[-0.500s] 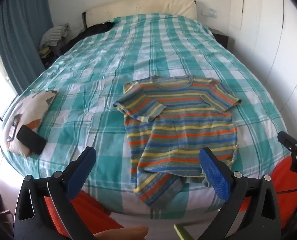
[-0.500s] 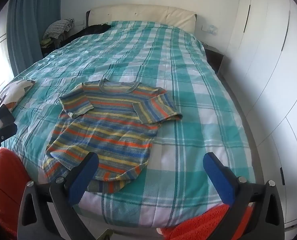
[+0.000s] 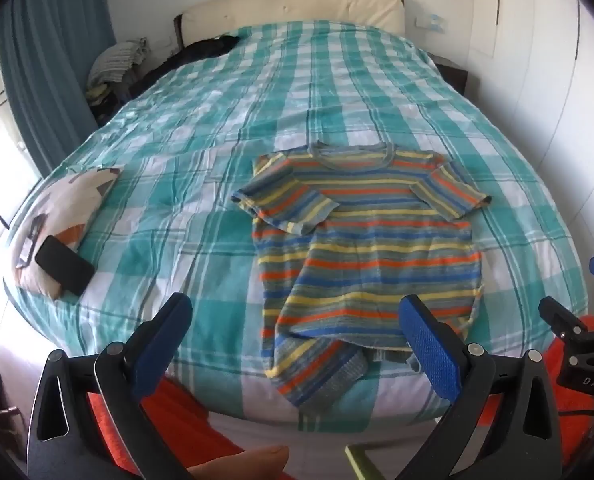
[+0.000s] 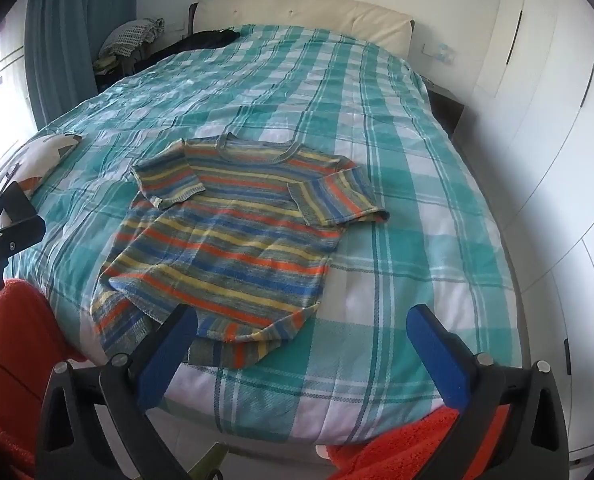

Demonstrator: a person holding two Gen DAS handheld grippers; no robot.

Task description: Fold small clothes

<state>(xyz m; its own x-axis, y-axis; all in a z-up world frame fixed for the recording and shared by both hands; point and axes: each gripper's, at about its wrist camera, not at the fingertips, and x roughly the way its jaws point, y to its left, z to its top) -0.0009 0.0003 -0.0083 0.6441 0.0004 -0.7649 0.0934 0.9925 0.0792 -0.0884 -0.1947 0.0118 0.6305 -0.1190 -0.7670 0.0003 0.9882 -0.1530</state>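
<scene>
The striped T-shirt (image 3: 371, 248) lies face up on the bed (image 3: 337, 100), near the foot edge and slightly toward the bed's right side as seen from the foot. Its neckline points toward the headboard (image 3: 293, 12), and its hem reaches the foot edge, where one lower corner is turned under and hangs slightly over the edge. The left sleeve is folded inward across the chest; the right sleeve is spread outward on the checked bedcover. In the right wrist view the same T-shirt (image 4: 233, 236) occupies the left half of the bed (image 4: 397, 160), with bare bedcover between it and the right edge. The left gripper (image 3: 297, 344) is held above the foot edge of the bed, in front of the hem, with its jaws spread wide and nothing between the blue pads (image 3: 429, 340); the right-hand pad overlaps the hem in the picture, but contact cannot be confirmed. The right gripper (image 4: 301, 348) is likewise held above the foot edge, jaws spread wide and holding nothing, with its left pad in front of the lower right portion of the hem. A patterned cushion (image 3: 63, 216) rests at the left foot corner of the bed, with a black phone (image 3: 65, 266) lying on it. Dark clothing (image 3: 201, 52) lies near the left end of the headboard. A teal curtain (image 3: 53, 80) hangs beyond the left edge of the bed.
</scene>
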